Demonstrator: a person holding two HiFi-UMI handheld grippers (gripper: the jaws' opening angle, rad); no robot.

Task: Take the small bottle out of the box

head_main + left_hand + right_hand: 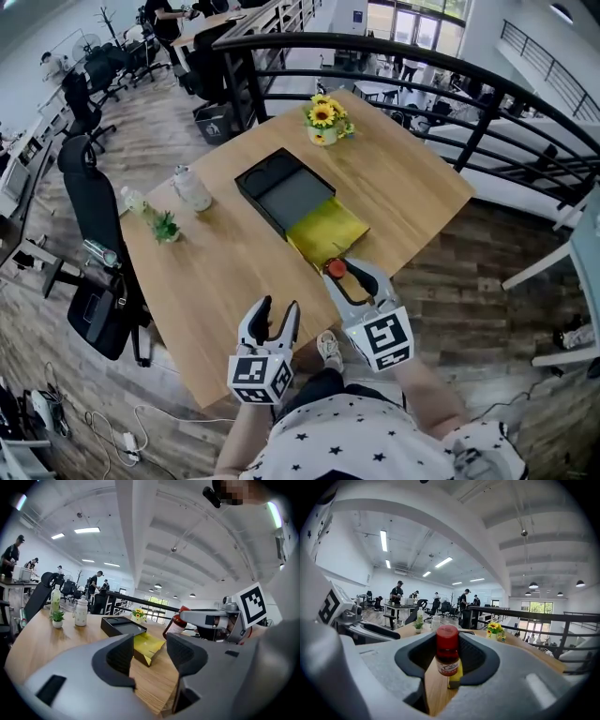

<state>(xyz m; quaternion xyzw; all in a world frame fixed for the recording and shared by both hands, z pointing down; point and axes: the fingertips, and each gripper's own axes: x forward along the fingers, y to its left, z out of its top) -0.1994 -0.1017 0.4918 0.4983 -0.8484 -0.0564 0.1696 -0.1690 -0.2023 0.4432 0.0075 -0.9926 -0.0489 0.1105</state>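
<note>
The small bottle point(335, 269), dark red with a red cap, is up off the table at the tips of my right gripper point(347, 273), just in front of the box. In the right gripper view the bottle point(447, 656) stands upright and fills the gap, with my right gripper point(447, 660) shut on its sides. The box point(286, 192) is black and lies open mid-table, its yellow lining point(328, 230) spread toward me. My left gripper point(279, 307) hovers at the table's near edge, to the left of the right one. It is open, and in its own view the left gripper point(150, 653) is empty.
A pot of sunflowers point(323, 120) stands behind the box. A white bottle point(192, 187), a small green plant point(166, 227) and a pale green bottle point(134, 200) stand at the table's left. A black chair point(94, 216) is left of the table and a black railing point(450, 84) behind it.
</note>
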